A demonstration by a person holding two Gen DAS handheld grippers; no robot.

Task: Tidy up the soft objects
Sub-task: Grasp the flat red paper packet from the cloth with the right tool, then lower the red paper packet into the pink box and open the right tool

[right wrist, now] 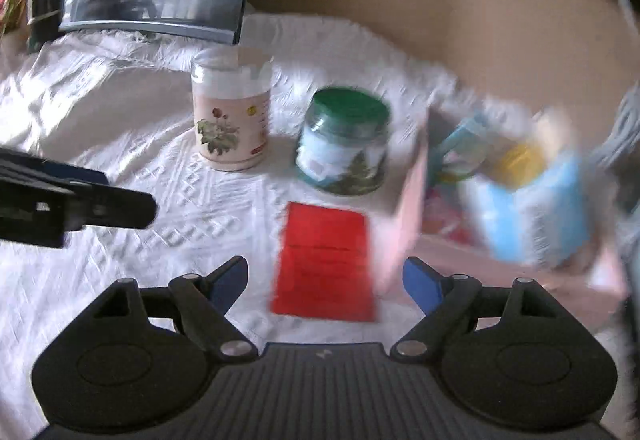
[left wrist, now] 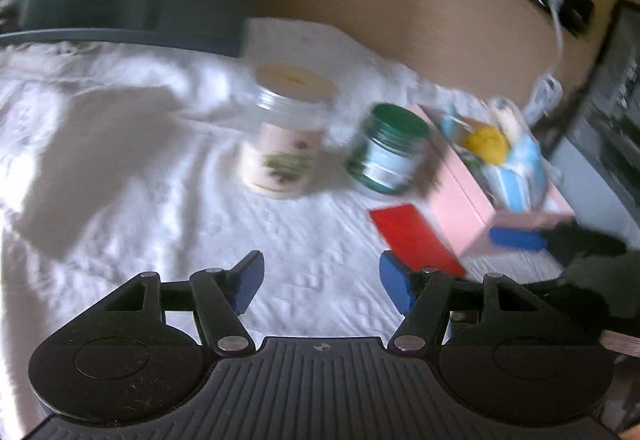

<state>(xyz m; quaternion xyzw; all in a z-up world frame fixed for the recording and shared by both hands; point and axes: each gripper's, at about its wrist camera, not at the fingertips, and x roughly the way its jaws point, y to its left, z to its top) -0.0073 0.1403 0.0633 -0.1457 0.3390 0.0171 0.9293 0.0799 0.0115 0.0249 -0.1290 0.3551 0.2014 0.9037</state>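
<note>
A: Left to right, then. Our left gripper [left wrist: 320,286] has its jaws apart over bare white quilted cloth [left wrist: 160,199], nothing between the pads. Our right gripper [right wrist: 324,282] is spread too, empty, with the red card [right wrist: 326,260] lying flat on the cloth just beyond its fingers.

B: So where are the soft things?

A: In the pink box [right wrist: 412,199] at the right: a light blue bundle [right wrist: 528,215] and something yellow [right wrist: 516,159] behind it. Both are blurred; we can't tell exactly what they are.

B: Then we should bring the right gripper over the box's near wall and come down on the blue bundle from above, jaws kept wide, pinching its bulk, not an edge.

A: Agreed. Watch the floral jar [right wrist: 232,115] and the green-lidded jar [right wrist: 344,143], the latter just beside the box; a sideways sweep could topple them. The card sits close against the box's wall as well.
</note>
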